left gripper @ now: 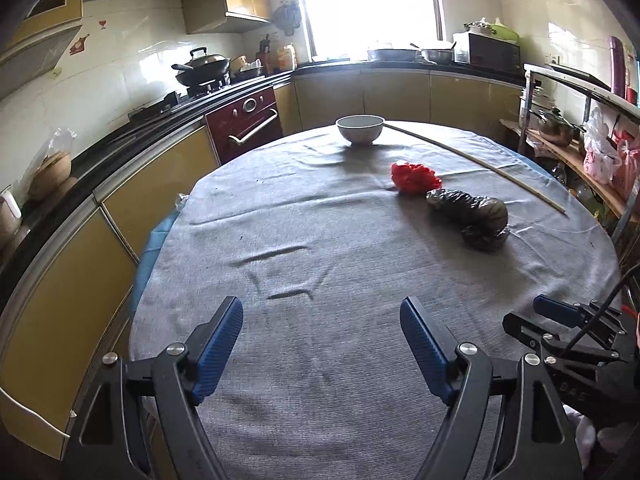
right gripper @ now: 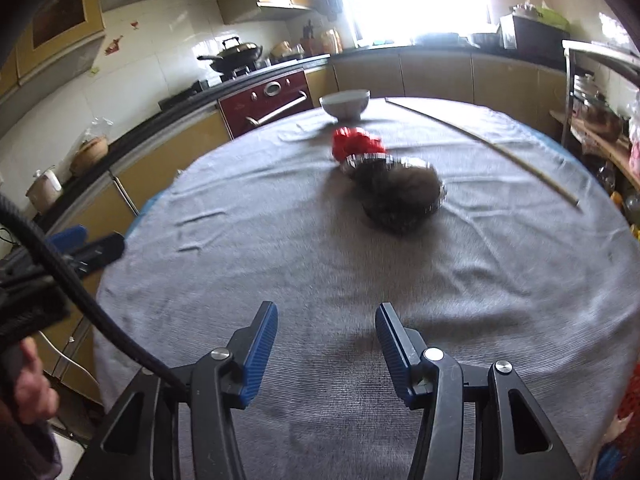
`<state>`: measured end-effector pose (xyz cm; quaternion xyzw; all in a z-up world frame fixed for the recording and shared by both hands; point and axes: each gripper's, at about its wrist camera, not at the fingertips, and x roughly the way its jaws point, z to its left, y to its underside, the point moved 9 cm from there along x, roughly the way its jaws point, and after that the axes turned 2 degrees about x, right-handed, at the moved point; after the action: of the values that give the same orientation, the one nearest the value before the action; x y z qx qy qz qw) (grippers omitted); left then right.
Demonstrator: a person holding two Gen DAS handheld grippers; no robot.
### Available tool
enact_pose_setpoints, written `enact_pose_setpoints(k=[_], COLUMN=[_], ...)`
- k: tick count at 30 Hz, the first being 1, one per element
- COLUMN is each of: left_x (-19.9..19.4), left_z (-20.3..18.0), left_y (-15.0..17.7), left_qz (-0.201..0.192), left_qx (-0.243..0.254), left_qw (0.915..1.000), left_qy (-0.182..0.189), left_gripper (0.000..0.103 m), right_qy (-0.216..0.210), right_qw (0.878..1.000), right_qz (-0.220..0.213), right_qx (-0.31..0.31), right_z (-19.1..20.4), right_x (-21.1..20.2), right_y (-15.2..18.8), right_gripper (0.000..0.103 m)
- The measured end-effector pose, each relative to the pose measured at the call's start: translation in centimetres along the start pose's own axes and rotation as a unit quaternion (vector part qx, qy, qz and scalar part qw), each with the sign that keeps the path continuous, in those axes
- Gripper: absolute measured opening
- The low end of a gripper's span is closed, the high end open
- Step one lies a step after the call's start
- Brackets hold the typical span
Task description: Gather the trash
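Two pieces of trash lie on the bench (left gripper: 280, 208): a red wad (left gripper: 414, 177) and, touching it on the near side, a black bag (left gripper: 470, 216). From our left tool (left gripper: 322, 316) they sit off toward 1 o'clock; from our right tool (right gripper: 326, 320) the black bag (right gripper: 400, 196) is almost dead ahead at 12, so we judge the right hand better lined up for the reach. The bag's long axis runs from the wad back toward 5 o'clock. Both tools stand apart with nothing between their fingers, the left one wider.
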<state>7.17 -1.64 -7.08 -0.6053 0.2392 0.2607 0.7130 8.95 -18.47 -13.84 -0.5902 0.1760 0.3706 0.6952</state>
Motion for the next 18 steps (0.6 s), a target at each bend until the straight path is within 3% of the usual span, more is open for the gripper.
enact_pose_setpoints(k=[13, 18], left_x=[1.1, 2.4], left_z=[0.1, -0.5], left_y=[0.7, 1.5], left_qz=[0.008, 0.02], left_qx=[0.001, 0.002], left_qw=[1.0, 0.9998], left_qy=[-0.004, -0.004], left_gripper=[0.081, 0.081], right_qy=[0.013, 0.018], right_qw=[0.999, 1.0], right_qz=[-0.015, -0.021], right_qx=[0.03, 0.011], right_z=[-1.7, -1.2], right_x=[0.2, 0.2], right_y=[0.4, 1.0], right_gripper=[0.055, 0.055])
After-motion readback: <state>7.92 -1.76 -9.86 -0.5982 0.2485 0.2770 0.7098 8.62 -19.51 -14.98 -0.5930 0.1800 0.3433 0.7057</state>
